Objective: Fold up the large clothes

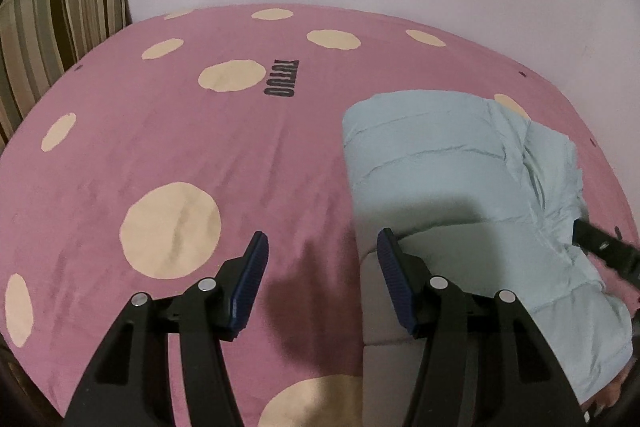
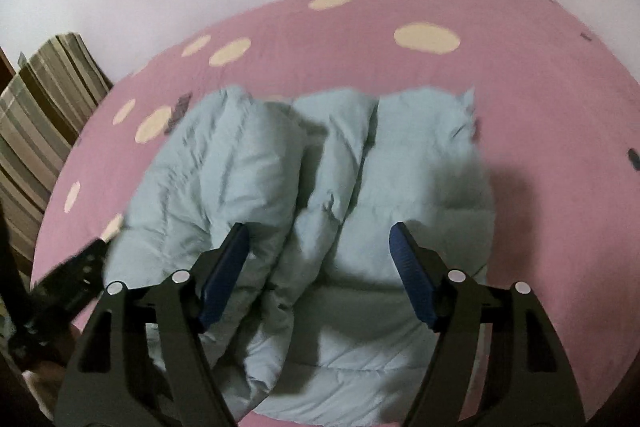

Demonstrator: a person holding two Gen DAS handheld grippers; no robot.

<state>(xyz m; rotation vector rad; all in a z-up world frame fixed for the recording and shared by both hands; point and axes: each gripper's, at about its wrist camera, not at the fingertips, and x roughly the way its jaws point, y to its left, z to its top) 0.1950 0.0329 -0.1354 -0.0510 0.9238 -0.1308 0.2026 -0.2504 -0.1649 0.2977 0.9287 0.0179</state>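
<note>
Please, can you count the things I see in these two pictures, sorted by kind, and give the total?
Light blue padded jacket, lying on the bed: 1
Pink bed cover with cream dots: 1
Striped pillow at the wall: 1
Hand-held grippers, both open and holding nothing: 2, the left hand-held gripper and the right hand-held gripper
Total: 5

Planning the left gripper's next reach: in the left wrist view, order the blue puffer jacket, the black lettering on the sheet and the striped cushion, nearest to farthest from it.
From the left gripper:
1. Blue puffer jacket, right.
2. Black lettering, ahead.
3. Striped cushion, far left corner.
</note>
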